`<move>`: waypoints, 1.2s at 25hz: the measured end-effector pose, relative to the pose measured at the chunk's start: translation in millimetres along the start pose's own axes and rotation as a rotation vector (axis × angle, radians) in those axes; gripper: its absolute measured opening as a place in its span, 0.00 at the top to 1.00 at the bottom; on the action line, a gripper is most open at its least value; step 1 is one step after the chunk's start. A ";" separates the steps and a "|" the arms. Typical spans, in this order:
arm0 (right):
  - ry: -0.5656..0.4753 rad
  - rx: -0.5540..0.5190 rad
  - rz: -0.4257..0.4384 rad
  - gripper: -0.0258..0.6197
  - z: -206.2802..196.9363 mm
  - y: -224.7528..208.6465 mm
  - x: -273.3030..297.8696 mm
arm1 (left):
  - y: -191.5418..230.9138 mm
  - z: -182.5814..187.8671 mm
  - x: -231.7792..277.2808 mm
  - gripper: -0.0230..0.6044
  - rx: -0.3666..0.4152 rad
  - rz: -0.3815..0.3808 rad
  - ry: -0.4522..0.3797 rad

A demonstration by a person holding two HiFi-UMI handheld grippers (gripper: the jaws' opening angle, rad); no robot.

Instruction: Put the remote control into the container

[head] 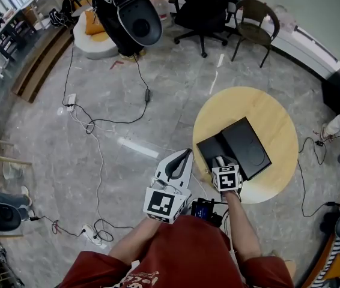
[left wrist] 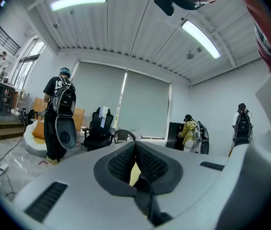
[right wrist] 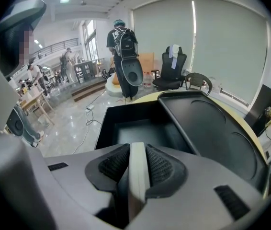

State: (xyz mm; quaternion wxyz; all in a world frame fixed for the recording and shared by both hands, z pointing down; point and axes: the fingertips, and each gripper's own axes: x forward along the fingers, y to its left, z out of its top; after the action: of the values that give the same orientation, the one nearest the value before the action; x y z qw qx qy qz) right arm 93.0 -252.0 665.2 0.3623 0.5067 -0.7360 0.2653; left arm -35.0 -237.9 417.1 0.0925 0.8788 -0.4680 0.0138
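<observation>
A black container (head: 206,153) lies open on the round yellow table (head: 278,122), its lid (head: 249,144) folded back to the right. My right gripper (head: 220,162) points steeply down at the container's near edge and is shut on a slim white remote control (right wrist: 136,174), seen edge-on between the pads. In the right gripper view the container's hollow (right wrist: 134,131) lies just ahead of the right gripper (right wrist: 136,151), with the lid (right wrist: 214,128) to its right. My left gripper (head: 182,156) hangs over the floor left of the table, held about level. In its own view the left gripper (left wrist: 135,147) has its pads meeting at the tips with nothing between them.
Cables and a power strip (head: 71,101) trail over the grey floor to the left. Office chairs (head: 203,8) and a wooden chair (head: 255,20) stand beyond the table. A person in black (right wrist: 125,56) with a large black pack stands at the back. A wooden step (head: 41,62) lies far left.
</observation>
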 end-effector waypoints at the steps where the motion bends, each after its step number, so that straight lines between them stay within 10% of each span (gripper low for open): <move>1: 0.009 0.002 0.004 0.78 -2.2 1.1 1.2 | -0.1 -1.0 -1.0 0.94 0.000 0.000 0.000; 30: 0.016 0.036 0.049 0.73 -6.6 0.1 -3.5 | -4.4 -2.1 6.9 0.94 0.004 -0.017 -0.005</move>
State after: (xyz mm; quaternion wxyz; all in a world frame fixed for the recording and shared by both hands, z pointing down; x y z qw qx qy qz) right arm 95.4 -245.0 666.4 0.3523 0.4927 -0.7405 0.2912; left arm -27.4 -240.8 419.3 0.0895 0.8829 -0.4608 0.0118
